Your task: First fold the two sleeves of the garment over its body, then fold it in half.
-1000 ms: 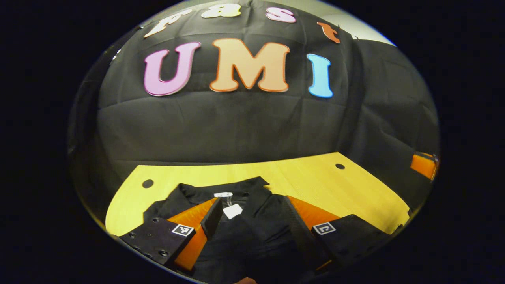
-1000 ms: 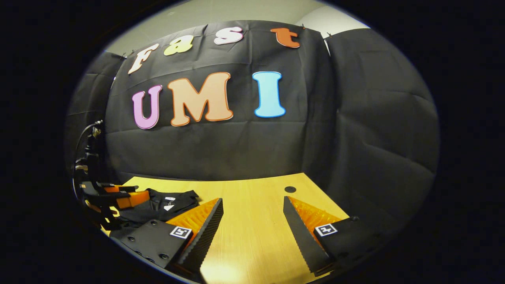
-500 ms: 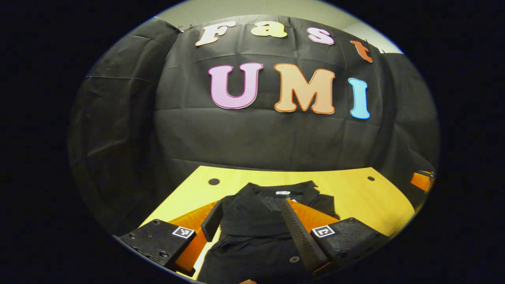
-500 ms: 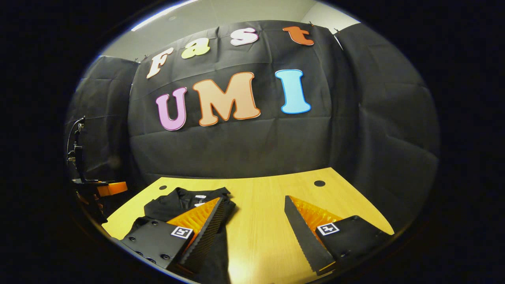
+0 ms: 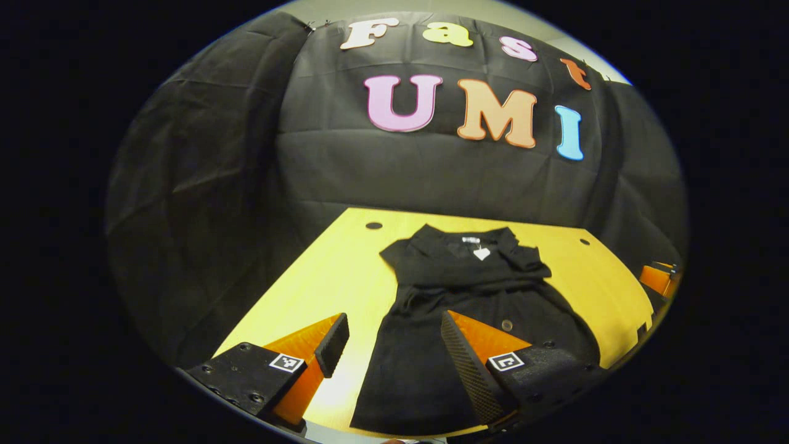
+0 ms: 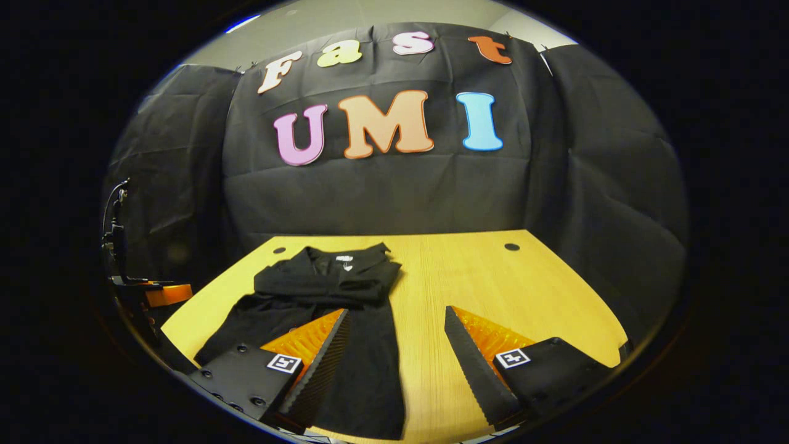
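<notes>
A black collared garment (image 5: 468,308) lies flat on the yellow wooden table (image 5: 320,290), collar at the far end, both sleeves folded across its chest. In the right gripper view the same garment (image 6: 333,308) lies left of centre on the table (image 6: 493,290). My left gripper (image 5: 391,354) is open above the garment's near left hem, holding nothing. My right gripper (image 6: 394,351) is open above the garment's near right edge, with nothing between its fingers.
The black cloth wall closes off the far side of the table. Small round holes (image 5: 373,226) mark the table's far corners. A stand with a cable (image 6: 117,240) rises at the left in the right gripper view. Bare wood lies right of the garment.
Both grippers have drawn back toward the table's near edge, away from the collar. The whole garment with its folded sleeves has come into sight.
</notes>
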`<state>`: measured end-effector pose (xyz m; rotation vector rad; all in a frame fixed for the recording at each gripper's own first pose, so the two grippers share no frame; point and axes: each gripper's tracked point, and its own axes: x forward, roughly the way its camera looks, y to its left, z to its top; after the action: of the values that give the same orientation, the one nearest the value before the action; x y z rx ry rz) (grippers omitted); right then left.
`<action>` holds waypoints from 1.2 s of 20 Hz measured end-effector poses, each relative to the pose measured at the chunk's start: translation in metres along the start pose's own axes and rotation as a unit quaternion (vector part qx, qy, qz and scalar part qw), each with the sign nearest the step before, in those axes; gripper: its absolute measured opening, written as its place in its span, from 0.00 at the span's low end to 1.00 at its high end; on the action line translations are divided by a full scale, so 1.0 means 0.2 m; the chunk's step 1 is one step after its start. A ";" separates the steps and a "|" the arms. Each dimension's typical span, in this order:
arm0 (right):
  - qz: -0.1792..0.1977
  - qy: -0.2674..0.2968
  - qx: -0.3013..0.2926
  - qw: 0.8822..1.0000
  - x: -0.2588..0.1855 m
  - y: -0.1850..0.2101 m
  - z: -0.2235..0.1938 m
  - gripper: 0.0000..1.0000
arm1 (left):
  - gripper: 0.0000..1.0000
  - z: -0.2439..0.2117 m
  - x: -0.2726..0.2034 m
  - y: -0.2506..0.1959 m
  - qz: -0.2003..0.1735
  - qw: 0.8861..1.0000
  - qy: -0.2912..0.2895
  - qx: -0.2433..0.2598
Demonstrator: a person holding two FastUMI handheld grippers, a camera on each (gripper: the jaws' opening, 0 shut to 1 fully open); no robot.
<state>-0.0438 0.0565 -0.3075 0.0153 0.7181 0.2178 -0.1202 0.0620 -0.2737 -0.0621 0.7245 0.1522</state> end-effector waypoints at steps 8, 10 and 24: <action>-0.005 0.105 -0.015 0.994 -0.05 0.03 -0.50 0.98 | 0.94 -0.52 -0.08 0.05 -0.007 0.995 0.104 0.012; -0.006 0.129 -0.017 0.992 -0.05 0.03 -0.61 0.98 | 0.94 -0.61 -0.09 0.07 -0.004 0.993 0.119 0.019; 0.020 0.228 -0.033 0.973 -0.03 0.11 -0.94 0.75 | 0.74 -0.76 -0.07 -0.02 -0.046 0.991 0.118 0.045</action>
<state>-0.1751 0.0647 -0.4432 -0.0872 1.1687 0.2885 -0.2294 0.0403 -0.3770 -0.0273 0.9616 0.0226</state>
